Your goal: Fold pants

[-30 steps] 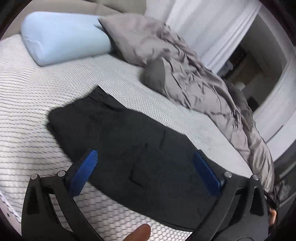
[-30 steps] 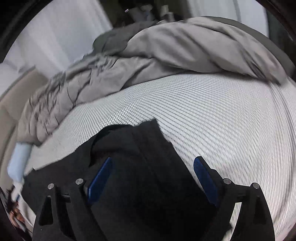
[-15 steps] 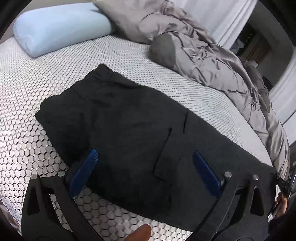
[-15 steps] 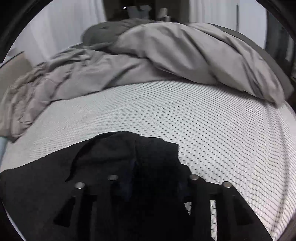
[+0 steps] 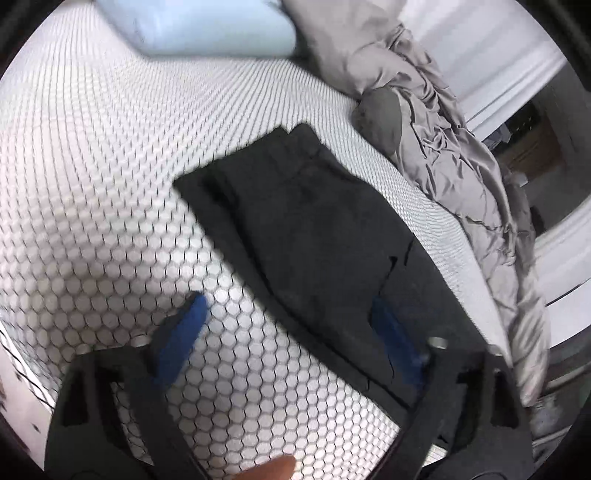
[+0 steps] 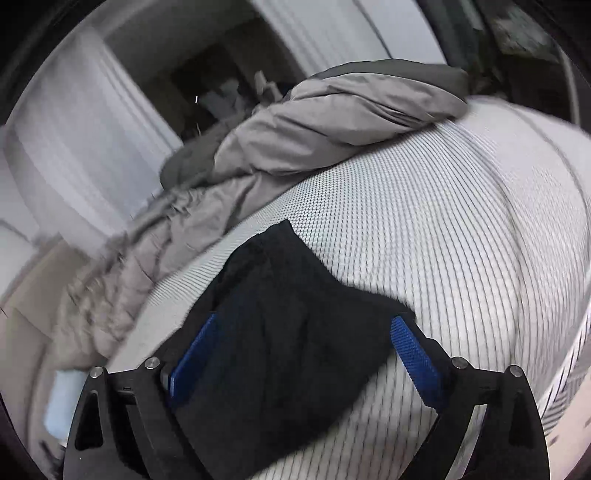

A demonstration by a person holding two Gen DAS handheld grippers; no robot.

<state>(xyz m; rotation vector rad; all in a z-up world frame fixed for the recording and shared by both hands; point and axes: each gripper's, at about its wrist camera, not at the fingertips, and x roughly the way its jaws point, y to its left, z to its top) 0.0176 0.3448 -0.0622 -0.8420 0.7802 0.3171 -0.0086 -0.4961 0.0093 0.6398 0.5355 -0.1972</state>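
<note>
- White honeycomb-patterned bed carries everything; a crumpled grey duvet is heaped along its far edge, and a pale blue pillow sits at the head.
- Black pants lie flat on the bed, between the duvet and the near edge.
- Left hand-held gripper tilts down over the pants' near edge, released; its jaws have just been closing, one pad over cloth, the other over bare bed.
- Right hand-held gripper has just been opening, released, with a bunched pants end between its pads.
</note>
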